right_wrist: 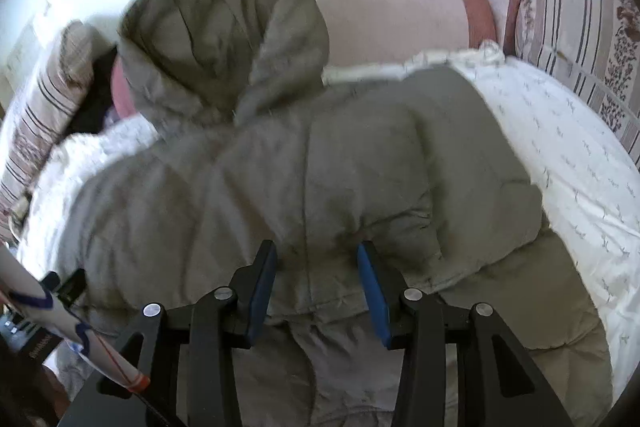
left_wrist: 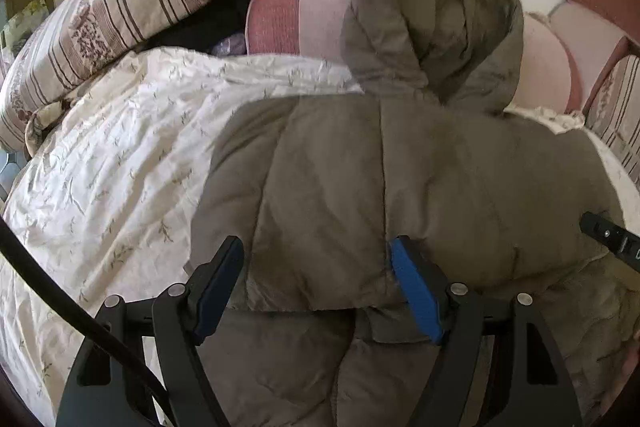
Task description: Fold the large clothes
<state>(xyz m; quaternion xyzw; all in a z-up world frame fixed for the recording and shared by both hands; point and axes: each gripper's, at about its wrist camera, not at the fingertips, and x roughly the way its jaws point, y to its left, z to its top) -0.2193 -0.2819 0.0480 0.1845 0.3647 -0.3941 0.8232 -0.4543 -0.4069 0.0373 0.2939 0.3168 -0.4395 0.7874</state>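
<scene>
The olive padded coat [left_wrist: 400, 179] is lying back-up across the bed [left_wrist: 104, 163], filling mid-frame, hood [left_wrist: 432, 27] propped upward, while the left gripper [left_wrist: 316, 255] and right gripper [right_wrist: 316, 259] are hovering, jaws spread open, over its folded-up hem, seemingly to flatten it.

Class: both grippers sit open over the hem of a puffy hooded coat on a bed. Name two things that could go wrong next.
1. The coat is thick, so the open left gripper and right gripper may pinch only its top layer.
2. The hood leans on the pink headboard and might flop sideways, skewing the fold.
</scene>
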